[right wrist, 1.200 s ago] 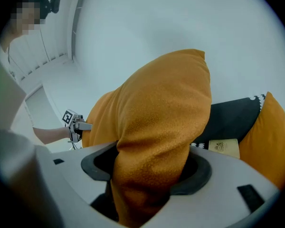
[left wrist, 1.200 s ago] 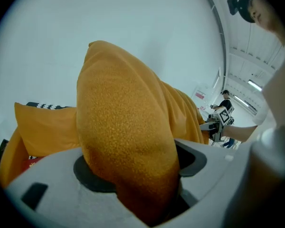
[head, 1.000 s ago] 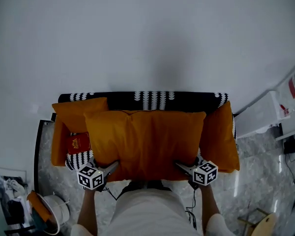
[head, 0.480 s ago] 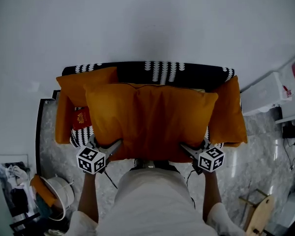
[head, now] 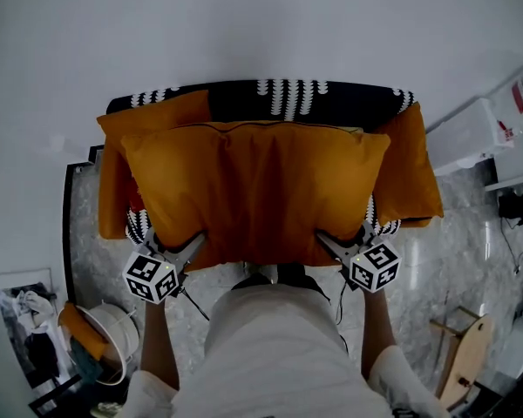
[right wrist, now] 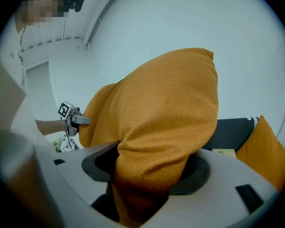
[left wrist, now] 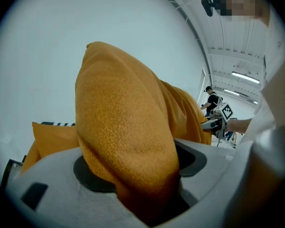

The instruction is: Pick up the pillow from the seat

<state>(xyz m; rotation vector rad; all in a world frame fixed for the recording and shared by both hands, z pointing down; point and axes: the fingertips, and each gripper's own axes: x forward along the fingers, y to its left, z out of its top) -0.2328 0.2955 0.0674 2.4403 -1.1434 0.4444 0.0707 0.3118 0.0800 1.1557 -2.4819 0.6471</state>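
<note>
A big orange pillow (head: 257,190) hangs in the air over the black-and-white patterned seat (head: 296,103), held by its two near corners. My left gripper (head: 190,245) is shut on the near-left corner, and in the left gripper view the orange pillow (left wrist: 128,141) bulges up from between the grey jaws. At the near-right corner my right gripper (head: 328,243) is shut too; the same orange pillow (right wrist: 166,127) fills the right gripper view. The seat cushion under the pillow is mostly hidden.
Two smaller orange cushions lean at the seat's ends, one on the left (head: 118,181) and one on the right (head: 411,172). A white bucket (head: 109,338) stands on the marble floor at lower left. White furniture (head: 471,129) is at the right.
The pillow has come up toward the head camera and looks larger. It now covers the red item on the seat's left. Both grippers kept their hold on the corners.
</note>
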